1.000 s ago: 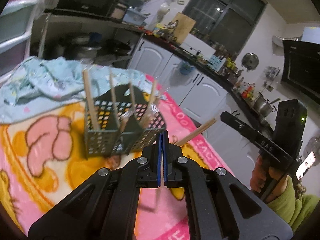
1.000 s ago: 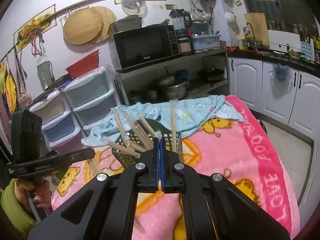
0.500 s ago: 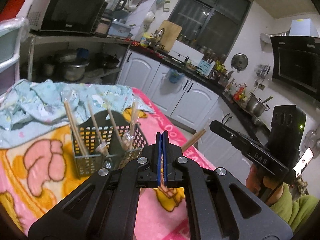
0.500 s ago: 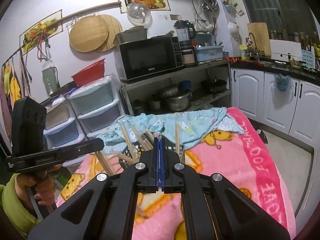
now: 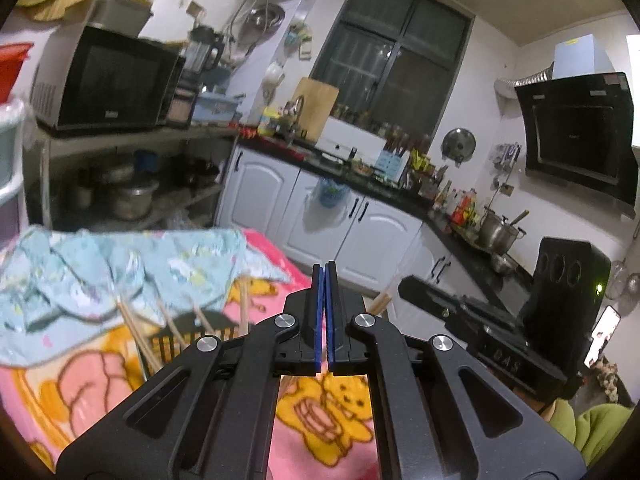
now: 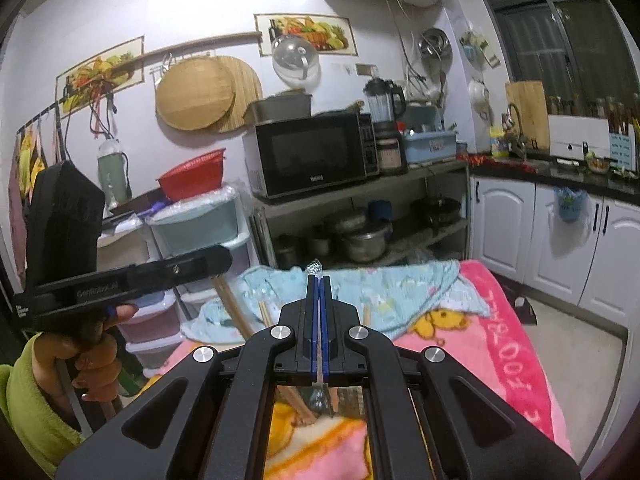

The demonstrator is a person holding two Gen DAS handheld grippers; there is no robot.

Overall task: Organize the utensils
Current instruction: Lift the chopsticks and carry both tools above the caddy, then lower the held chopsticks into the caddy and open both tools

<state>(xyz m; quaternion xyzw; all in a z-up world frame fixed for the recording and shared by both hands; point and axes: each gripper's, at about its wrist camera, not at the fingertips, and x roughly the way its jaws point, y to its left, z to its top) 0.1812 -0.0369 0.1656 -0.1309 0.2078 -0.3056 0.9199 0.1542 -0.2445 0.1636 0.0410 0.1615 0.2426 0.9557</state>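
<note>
A dark mesh utensil basket (image 5: 188,344) stands on the pink cartoon blanket (image 5: 320,408), with several wooden chopsticks (image 5: 134,328) leaning in it. My left gripper (image 5: 324,276) is shut, raised above and right of the basket; nothing shows between its pads. My right gripper (image 6: 319,280) is shut on a thin clear-tipped utensil (image 6: 314,269) that runs between its pads. In the left wrist view a wooden chopstick end (image 5: 382,301) pokes out at the right gripper's nose. In the right wrist view a chopstick (image 6: 232,306) shows under the left gripper's nose, and the basket is mostly hidden.
A light blue cloth (image 5: 120,264) lies bunched at the blanket's far end. Behind stand a shelf with a microwave (image 6: 316,154) and pots, plastic drawers (image 6: 200,232), and white cabinets (image 5: 332,224). The person's green sleeve (image 6: 28,400) is at left.
Both grippers have lifted up and tilted back from the basket. The basket has dropped low in both views and now sits largely behind the fingers.
</note>
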